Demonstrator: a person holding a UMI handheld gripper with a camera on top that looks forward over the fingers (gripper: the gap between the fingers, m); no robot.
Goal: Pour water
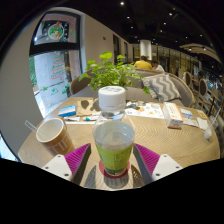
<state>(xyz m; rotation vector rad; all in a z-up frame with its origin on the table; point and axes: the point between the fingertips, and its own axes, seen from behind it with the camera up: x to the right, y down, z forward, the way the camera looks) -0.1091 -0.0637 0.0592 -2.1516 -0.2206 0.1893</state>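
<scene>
Squarely between the two fingers of the hand-held gripper (113, 166) stands a plastic bottle (113, 138), its sides meeting the magenta pads (77, 157) left and right, so the gripper appears clenched on it. It stands upright over the near part of a wooden counter (185, 137), whose near edge runs just below the fingers. To the bottle's left a paper cup (53, 134) lies tipped on its side, mouth toward the bottle, with bare wood between the two. More open wood stretches to the right, out toward the counter's far right edge. Beyond the bottle the room tightens: papers and small items (172, 113) crowd the far half of the counter, and a leafy potted plant (112, 72) rises directly behind the cap. The bottle itself is clear, filled partway with a greenish liquid (no label can be read), and topped by a white screw cap (112, 98) that is on.
</scene>
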